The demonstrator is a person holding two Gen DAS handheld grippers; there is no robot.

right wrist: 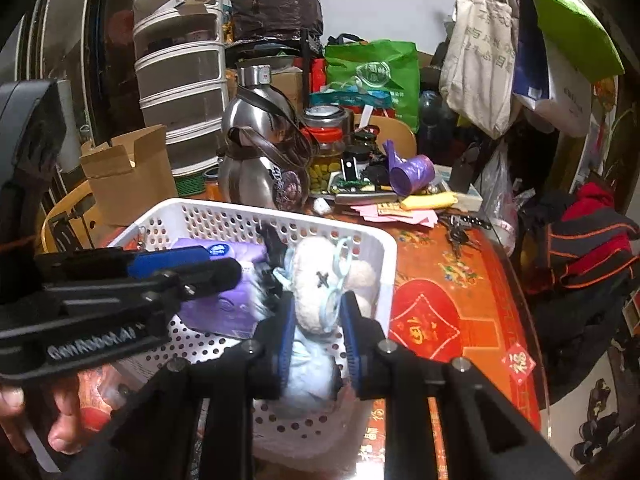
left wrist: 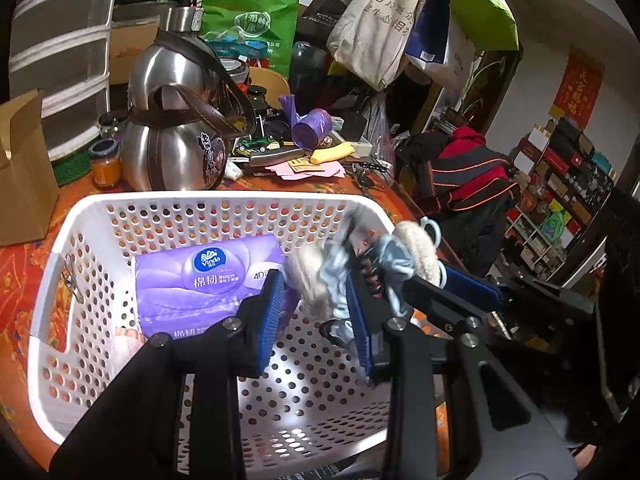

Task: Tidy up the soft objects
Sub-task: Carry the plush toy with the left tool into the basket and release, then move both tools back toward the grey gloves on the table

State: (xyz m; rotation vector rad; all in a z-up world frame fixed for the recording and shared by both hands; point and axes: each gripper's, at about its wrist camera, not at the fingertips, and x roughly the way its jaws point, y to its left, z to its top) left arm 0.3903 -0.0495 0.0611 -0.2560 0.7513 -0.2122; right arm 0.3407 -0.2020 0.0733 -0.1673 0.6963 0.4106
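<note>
A white perforated basket (left wrist: 224, 204) stands on the orange table and also shows in the right wrist view (right wrist: 384, 264). A purple tissue pack (left wrist: 200, 280) lies inside it, seen too in the right wrist view (right wrist: 224, 308). My right gripper (right wrist: 316, 332) is shut on a cream and light-blue plush toy (right wrist: 316, 296) and holds it over the basket's right side. In the left wrist view the toy (left wrist: 412, 252) hangs at the basket's right rim. My left gripper (left wrist: 316, 320) is open over the basket, beside the toy, holding nothing.
A steel kettle (left wrist: 176, 128), a cardboard box (left wrist: 24, 168), jars, a purple bag roll (left wrist: 310, 128) and papers crowd the table behind the basket. Tote bags hang above. Clothes (left wrist: 472, 176) lie piled to the right.
</note>
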